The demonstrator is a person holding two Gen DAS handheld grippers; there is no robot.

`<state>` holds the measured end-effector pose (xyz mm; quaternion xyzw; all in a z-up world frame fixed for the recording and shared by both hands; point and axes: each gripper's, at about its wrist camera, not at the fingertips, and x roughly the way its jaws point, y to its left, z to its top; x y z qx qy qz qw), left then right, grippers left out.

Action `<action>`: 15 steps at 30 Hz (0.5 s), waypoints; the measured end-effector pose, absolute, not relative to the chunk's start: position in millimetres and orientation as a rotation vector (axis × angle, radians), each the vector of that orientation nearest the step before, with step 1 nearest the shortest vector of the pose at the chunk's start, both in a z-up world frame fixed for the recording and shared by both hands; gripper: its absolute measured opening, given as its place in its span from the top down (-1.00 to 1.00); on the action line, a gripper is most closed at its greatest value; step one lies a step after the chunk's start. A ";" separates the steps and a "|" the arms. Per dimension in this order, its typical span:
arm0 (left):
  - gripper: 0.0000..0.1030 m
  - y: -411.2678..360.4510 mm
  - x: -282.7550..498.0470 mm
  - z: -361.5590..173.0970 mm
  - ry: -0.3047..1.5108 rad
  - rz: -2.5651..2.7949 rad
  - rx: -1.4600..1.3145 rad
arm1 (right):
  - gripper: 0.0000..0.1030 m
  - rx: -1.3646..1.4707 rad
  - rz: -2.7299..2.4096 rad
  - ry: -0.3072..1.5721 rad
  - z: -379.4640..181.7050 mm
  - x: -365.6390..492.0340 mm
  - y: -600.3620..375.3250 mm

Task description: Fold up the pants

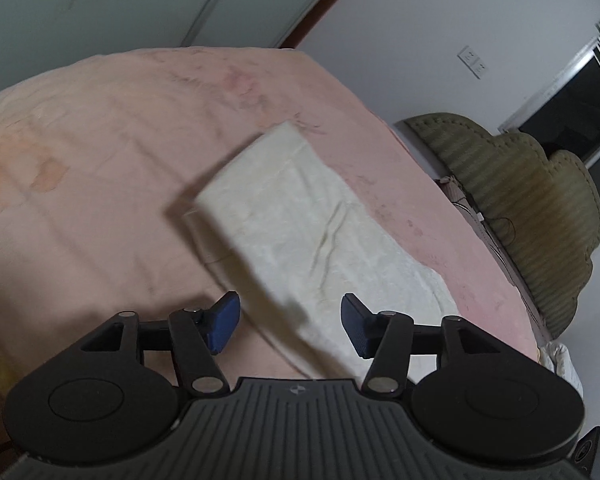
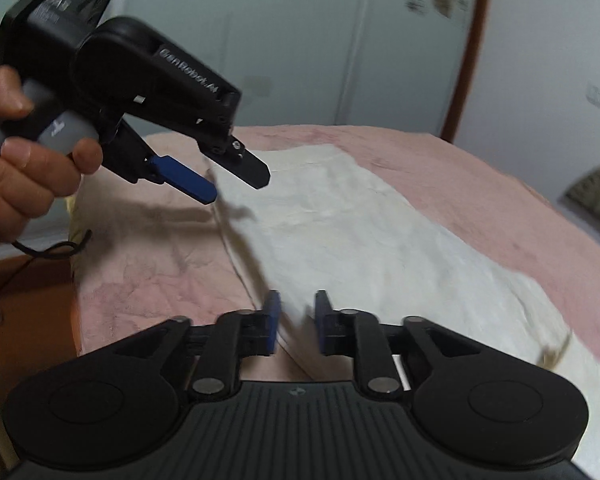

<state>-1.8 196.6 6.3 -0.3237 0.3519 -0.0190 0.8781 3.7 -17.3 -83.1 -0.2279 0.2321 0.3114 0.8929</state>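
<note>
Cream pants (image 1: 300, 216), folded into a long strip, lie slantwise on the pink bedsheet (image 1: 100, 160). My left gripper (image 1: 290, 326) hovers over the strip's near end with its blue pads apart and nothing pressed between them. In the right wrist view the pants (image 2: 360, 232) run from the far middle to the near right. My right gripper (image 2: 299, 322) stands open just above their near left edge, the cloth showing through the narrow gap. The left gripper (image 2: 236, 188), carried by a hand (image 2: 20, 152), hangs open above the strip's far left corner.
A green ribbed cushion (image 1: 532, 216) stands beyond the bed's right edge, below a dark window (image 1: 572, 108) and a wall socket (image 1: 474, 62). Pale wardrobe doors (image 2: 300, 40) rise behind the bed. A black cable (image 2: 52, 252) dangles at the left, over the floor.
</note>
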 end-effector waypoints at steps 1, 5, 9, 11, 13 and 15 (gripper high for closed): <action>-0.21 199.5 -2.5 3.3 0.735 -0.034 -0.682 | 0.18 -0.501 0.649 0.473 -85.9 4.7 -12.7; -0.34 209.8 5.1 -13.0 0.768 -0.047 -0.805 | 0.18 -0.564 0.644 0.471 -96.3 12.2 5.3; -0.52 223.1 15.0 -32.0 0.757 -0.090 -1.004 | 0.17 -0.732 0.592 0.396 -113.4 12.1 30.0; -0.64 228.7 18.0 -37.6 0.734 -0.102 -1.076 | 0.17 -0.809 0.565 0.350 -119.4 11.2 43.8; -0.71 232.0 22.0 -39.8 0.714 -0.118 -1.115 | 0.18 -0.890 0.536 0.294 -127.6 9.1 58.2; -0.74 231.9 28.3 -40.6 0.702 -0.125 -1.112 | 0.24 -0.948 0.514 0.248 -135.4 10.6 69.4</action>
